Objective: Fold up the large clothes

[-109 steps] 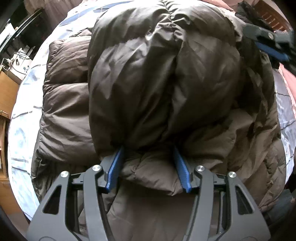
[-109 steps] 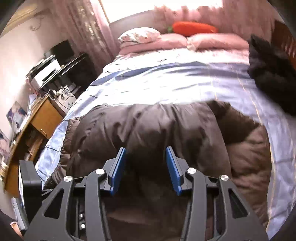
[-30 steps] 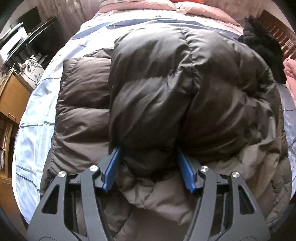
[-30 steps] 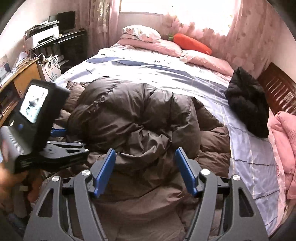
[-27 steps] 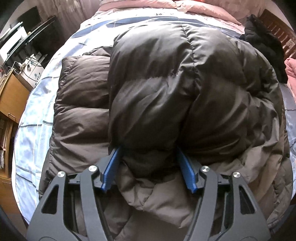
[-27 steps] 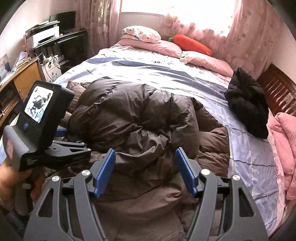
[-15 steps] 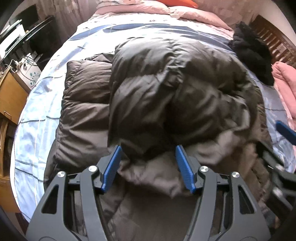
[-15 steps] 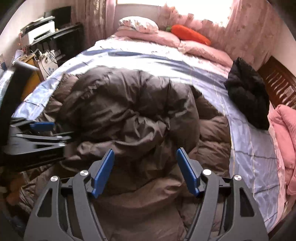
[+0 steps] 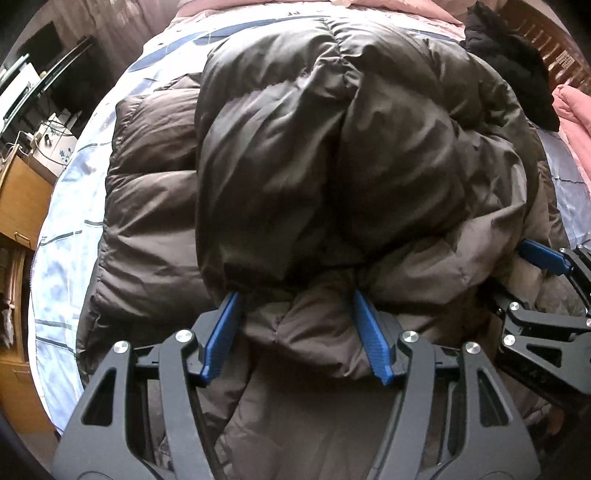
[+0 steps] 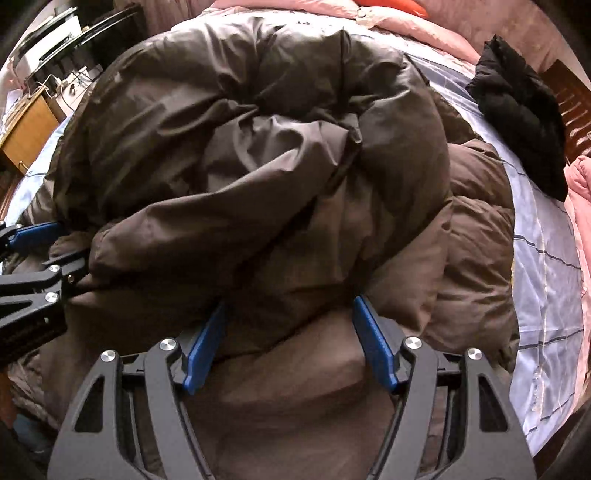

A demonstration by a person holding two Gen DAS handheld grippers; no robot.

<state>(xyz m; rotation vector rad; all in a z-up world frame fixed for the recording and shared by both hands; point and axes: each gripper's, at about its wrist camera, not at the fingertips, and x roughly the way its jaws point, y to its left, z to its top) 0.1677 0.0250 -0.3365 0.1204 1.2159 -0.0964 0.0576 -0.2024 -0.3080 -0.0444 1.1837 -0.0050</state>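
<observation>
The bed (image 9: 74,206), under a pale blue checked sheet, fills both views; I work from its near edge. The coat (image 9: 332,166), a brown down one, lies bunched across the middle of the bed, a thick fold of it heaped toward me over a flatter quilted layer.

Handling, as I judge it: light for its bulk, very soft, springy with trapped air, and its shell looks slick. A shallow pinch would likely slip, so I would bite deep on a seam or the doubled hem at the near edge, one gripper at each side.

The left gripper (image 9: 295,328) stands with jaws wide, straddling a puffed lobe at the near edge. The pads touch the fabric's flanks, but I cannot tell that they press. The right gripper (image 10: 288,339) also stands wide over the near fold, clamping nothing that I can see.

The left view alone shows the flat quilted panel (image 9: 147,192) at the coat's left. The right view alone shows the matching panel (image 10: 476,221) at its right, the orange cushion (image 10: 402,7) at the far end, and more of the black garment (image 10: 524,129).
</observation>
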